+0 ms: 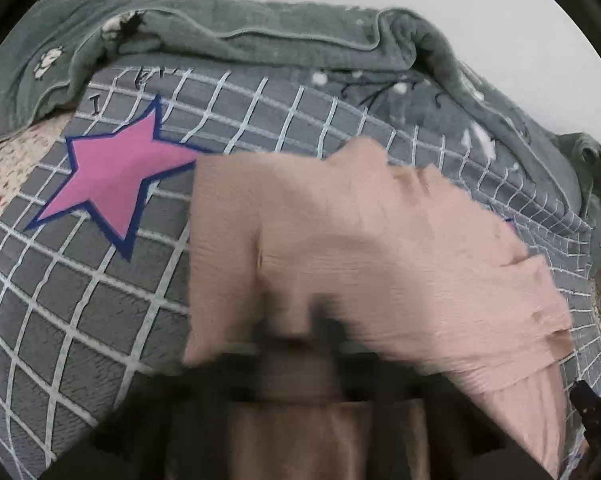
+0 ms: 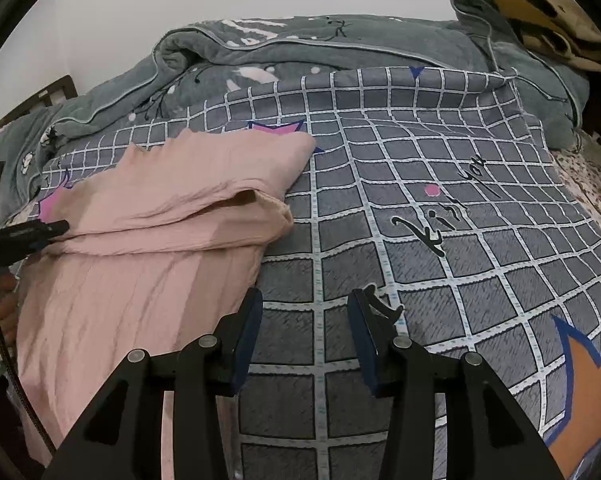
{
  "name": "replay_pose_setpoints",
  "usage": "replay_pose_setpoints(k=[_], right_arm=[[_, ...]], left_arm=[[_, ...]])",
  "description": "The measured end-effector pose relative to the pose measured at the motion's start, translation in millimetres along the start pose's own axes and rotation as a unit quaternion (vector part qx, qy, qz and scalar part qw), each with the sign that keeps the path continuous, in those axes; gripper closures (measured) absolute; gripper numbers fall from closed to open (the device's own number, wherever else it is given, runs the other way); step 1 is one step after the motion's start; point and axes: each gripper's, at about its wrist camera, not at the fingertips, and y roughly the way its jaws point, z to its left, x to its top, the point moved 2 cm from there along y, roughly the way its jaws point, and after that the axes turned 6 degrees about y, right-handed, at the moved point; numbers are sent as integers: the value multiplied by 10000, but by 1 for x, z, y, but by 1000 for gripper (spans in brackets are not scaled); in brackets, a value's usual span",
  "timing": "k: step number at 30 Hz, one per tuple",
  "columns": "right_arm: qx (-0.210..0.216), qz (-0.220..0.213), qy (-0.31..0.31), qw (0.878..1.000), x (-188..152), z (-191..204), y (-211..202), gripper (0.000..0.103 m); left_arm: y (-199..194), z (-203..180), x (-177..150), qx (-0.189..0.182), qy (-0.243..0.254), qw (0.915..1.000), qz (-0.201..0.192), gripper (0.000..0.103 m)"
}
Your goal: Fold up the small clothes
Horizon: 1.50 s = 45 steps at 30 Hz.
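Lighting is soft, even and moderately bright in both views; no glare, no single source identifiable. Shadows are faint. Both pictures show strong fisheye distortion: the grid lines of the bedspread (image 2: 420, 184) bow outward, and black lens vignette fills the corners. Left wrist view: heavy motion blur over the left gripper (image 1: 300, 332) and the near part of the pink garment (image 1: 380, 220); the pink star (image 1: 112, 180) is moderately sharp. Right wrist view: sharp throughout, including the right gripper (image 2: 306, 316).
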Motion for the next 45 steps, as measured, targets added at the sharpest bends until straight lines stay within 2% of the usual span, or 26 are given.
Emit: replay_pose_setpoints(k=[3,5,6,8,10,11,15,17,19,21,27,31,35,39,45], right_arm=[[58,-69,30,10000,9,5,1,60],[111,-163,15,9998,14,8,1,59],[113,-196,-4,9997,16,11,2,59],[108,-195,-42,9997,18,14,7,59],[101,-142,-82,9998,19,18,15,59],[95,-121,-112,9998,19,20,19,59],[-119,52,-169,9998,18,22,34,59],[-20,94,-134,9999,15,22,32,59],[41,81,-163,9998,11,22,24,59],[61,98,-207,9997,5,21,15,59],[147,52,-235,9996,-17,11,-24,57],[257,-30,-10,9997,-33,-4,-52,57],[225,-150,223,9994,-50,-15,-74,57],[333,-43,198,9992,-72,-15,-88,57],[326,-101,-64,9994,-103,-6,-103,57]], left_arm=[[-28,9,6,-186,-314,9973,-644,95],[-35,15,6,-122,-450,9959,-776,95],[-33,17,6,-14,-470,9963,-714,95],[-15,20,3,276,-458,9981,-300,95],[-2,22,2,309,-477,9984,15,92],[-4,22,2,301,-468,9985,-16,92],[-13,25,3,117,-503,9986,-105,74],[-17,28,2,-38,-576,9982,-157,66],[-22,26,0,-104,-552,9981,-244,50],[-31,23,-3,-59,-452,9982,-392,37],[-55,10,-27,-79,-45,9976,-685,37],[-75,7,-47,-23,170,9961,-869,37],[-108,8,-82,31,384,9932,-1094,37],[-130,13,-118,139,398,9932,-1088,37],[-154,15,-161,344,469,9939,-935,37]])
